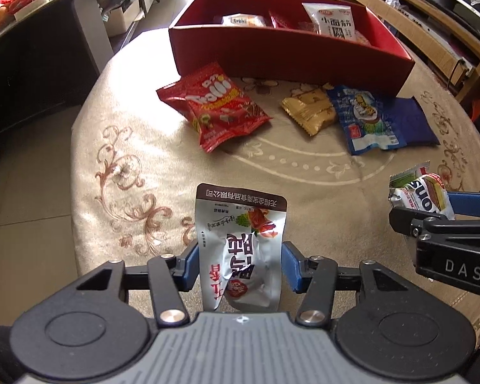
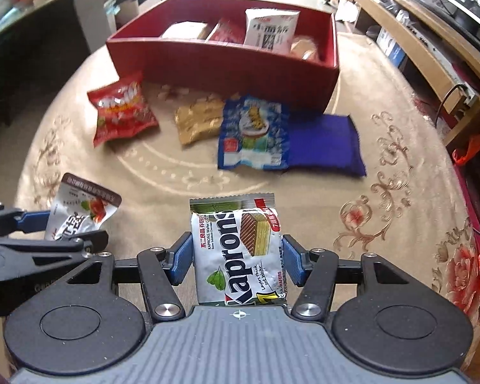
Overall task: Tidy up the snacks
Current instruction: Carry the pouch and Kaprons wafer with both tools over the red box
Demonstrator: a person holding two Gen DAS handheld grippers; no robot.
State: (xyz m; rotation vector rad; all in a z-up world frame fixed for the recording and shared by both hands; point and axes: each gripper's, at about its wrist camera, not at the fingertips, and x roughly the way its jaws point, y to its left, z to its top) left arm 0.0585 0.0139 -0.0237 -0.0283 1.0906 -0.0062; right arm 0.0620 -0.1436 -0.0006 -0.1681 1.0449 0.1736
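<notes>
Pinching packets — left gripper [image 1: 240,264] a silver pouch [image 1: 240,249], right gripper [image 2: 236,260] seemingly a Kaprons wafer pack [image 2: 238,249].

Both wrist fisheyes sit close behind their own fingers, angled steeply down over the tablecloth [image 1: 137,147]. Shared ground: red box [image 1: 288,54] [image 2: 220,60] (each view also catches its neighbour).

"Kaprons" stands on the wafer packet [image 2: 240,249], "Trolli" on the red bag [image 1: 217,105], "DAS" on the right gripper [image 1: 422,214].
</notes>
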